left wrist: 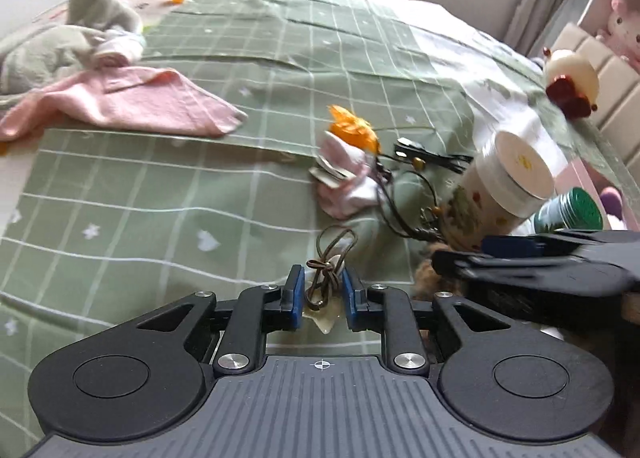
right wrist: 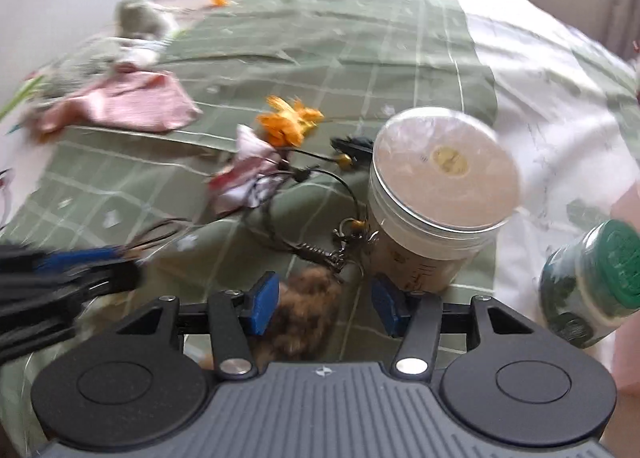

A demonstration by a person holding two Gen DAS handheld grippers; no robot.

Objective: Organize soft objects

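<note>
Left wrist: left gripper (left wrist: 320, 292) fingers spread around a brown cord (left wrist: 326, 272), not pinching. Pink cloth (left wrist: 120, 101) and socks (left wrist: 344, 177) loose on the bed (left wrist: 160, 197).

Right wrist: right gripper (right wrist: 324, 304) fingers spread beside a brown fluffy ball (right wrist: 306, 312), apparently unheld. Sorting barely begun.

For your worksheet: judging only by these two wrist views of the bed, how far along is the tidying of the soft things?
Early. Nothing looks sorted: the pink cloth, grey garment and pink socks lie loose on the bedspread. In hand: the left gripper straddles a brown cord with a pale tag; the right gripper straddles a brown fluffy charm, pads apart. Everything remains to gather.
</note>
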